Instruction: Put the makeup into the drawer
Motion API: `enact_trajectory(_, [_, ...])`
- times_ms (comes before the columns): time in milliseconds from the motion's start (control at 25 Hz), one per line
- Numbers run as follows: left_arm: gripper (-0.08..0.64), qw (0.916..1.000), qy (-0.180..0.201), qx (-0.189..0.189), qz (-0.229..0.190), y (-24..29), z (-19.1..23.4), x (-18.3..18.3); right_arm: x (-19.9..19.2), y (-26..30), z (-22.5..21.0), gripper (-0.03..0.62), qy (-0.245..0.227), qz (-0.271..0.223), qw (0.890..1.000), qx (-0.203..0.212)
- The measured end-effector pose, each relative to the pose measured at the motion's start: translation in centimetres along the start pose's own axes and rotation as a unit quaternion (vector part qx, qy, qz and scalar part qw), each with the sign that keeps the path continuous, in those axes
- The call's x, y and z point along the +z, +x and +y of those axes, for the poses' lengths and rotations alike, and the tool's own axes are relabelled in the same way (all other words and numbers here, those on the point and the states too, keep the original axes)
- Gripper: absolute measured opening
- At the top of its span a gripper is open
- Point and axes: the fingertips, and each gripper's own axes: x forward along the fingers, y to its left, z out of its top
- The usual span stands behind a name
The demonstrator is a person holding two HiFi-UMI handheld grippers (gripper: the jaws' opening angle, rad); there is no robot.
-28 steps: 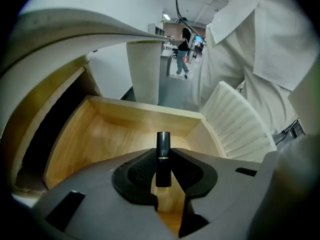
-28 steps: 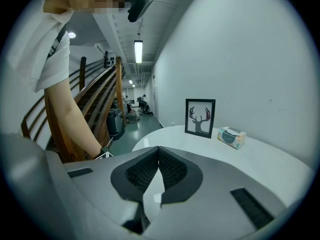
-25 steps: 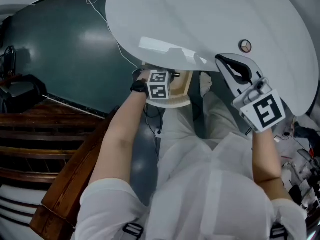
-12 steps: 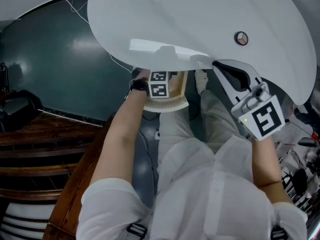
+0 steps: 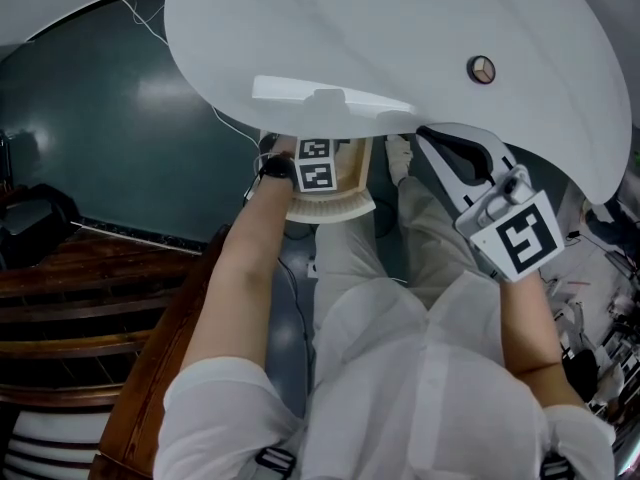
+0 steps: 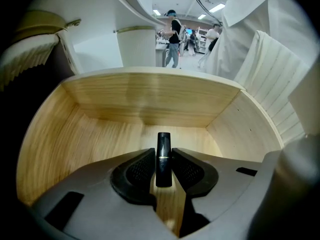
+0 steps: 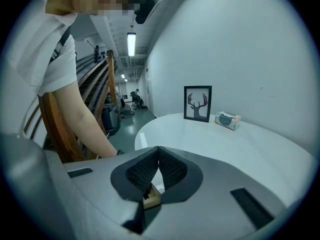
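Observation:
A black lipstick tube (image 6: 163, 140) stands upright between the pads of my left gripper (image 6: 163, 151). The jaws are opening, but the pads still touch the tube. That gripper points steeply down into the open wooden drawer (image 6: 150, 96), with the tube just above the drawer floor. In the head view the left gripper (image 5: 317, 165) sits inside the drawer (image 5: 335, 208), under the table's rim. My right gripper (image 5: 432, 138) is shut and empty, held beside the white table's near edge; in its own view the right gripper (image 7: 158, 154) has its pads pressed together.
The round white table (image 5: 400, 28) carries a small round object (image 5: 481, 69), a framed deer picture (image 7: 198, 104) and a small box (image 7: 228, 120). A wooden chair (image 5: 150, 368) stands at my left. Dark green floor (image 5: 120, 138) lies beyond.
My left gripper has sunk deeper into the drawer with the lipstick. The right gripper has drifted slightly lower beside the table edge, still shut.

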Motion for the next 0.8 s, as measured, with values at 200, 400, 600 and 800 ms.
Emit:
enact_trajectory(200, [0.17,0.9999,-0.005,0.01,0.004,-0.2,0.3,0.0,0.0,0.2,-0.2,0.009,0.001,0.001,1.0,0.003])
enact_trajectory(400, [0.172,0.9997,-0.009,0.022,-0.002,-1.8,0.4,0.7,0.3,0.1,-0.7,0.009,0.0,0.006,1.0,0.006])
enact_trajectory(600, [0.161,0.9985,-0.035,0.038,-0.019,-4.2,0.2,1.9,1.1,-0.3,-0.8,0.009,-0.006,0.001,1.0,0.015])
enact_trajectory(800, [0.14,0.9978,-0.043,0.043,-0.027,-6.9,-0.9,2.7,1.9,-0.5,-0.7,0.009,-0.016,-0.001,0.999,0.029])
